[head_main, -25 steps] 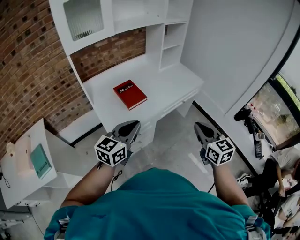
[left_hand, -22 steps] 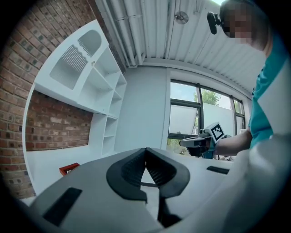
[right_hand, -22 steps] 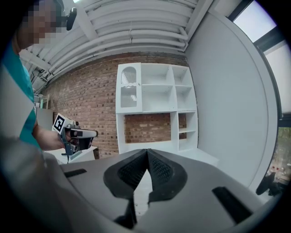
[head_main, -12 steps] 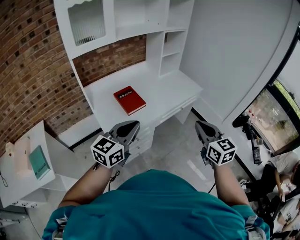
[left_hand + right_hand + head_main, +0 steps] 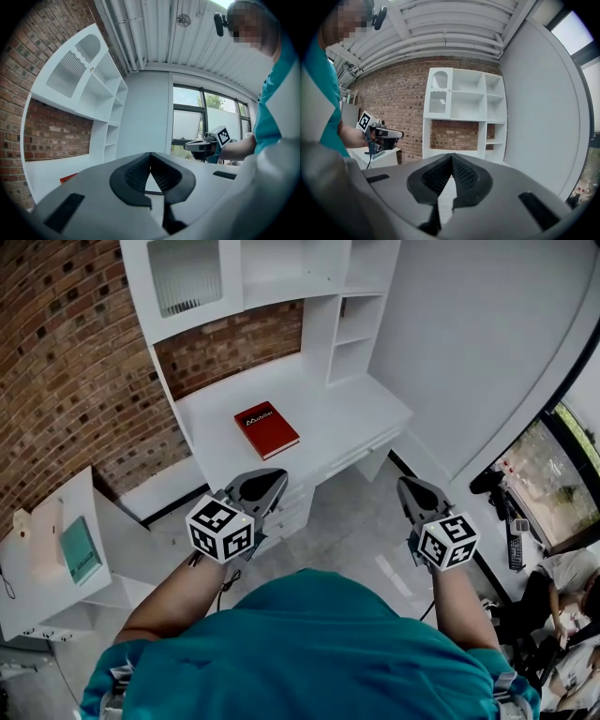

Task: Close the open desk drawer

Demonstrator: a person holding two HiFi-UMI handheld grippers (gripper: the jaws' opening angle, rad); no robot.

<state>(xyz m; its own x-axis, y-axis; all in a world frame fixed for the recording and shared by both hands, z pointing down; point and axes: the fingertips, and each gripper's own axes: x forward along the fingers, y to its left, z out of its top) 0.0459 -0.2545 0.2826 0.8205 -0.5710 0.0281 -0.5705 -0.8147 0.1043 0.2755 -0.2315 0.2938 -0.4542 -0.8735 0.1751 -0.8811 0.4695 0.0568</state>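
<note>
The white table [image 5: 328,409] is seen at upper centre of the head view. Its drawer [image 5: 361,454] is drawn slightly out under the front edge, above and between the left tongs [image 5: 277,478] and the right tongs [image 5: 404,486], apart from both. Both tongs are pressed together and nothing is held. Against the earlier frame, the table is shifted slightly right.
</note>
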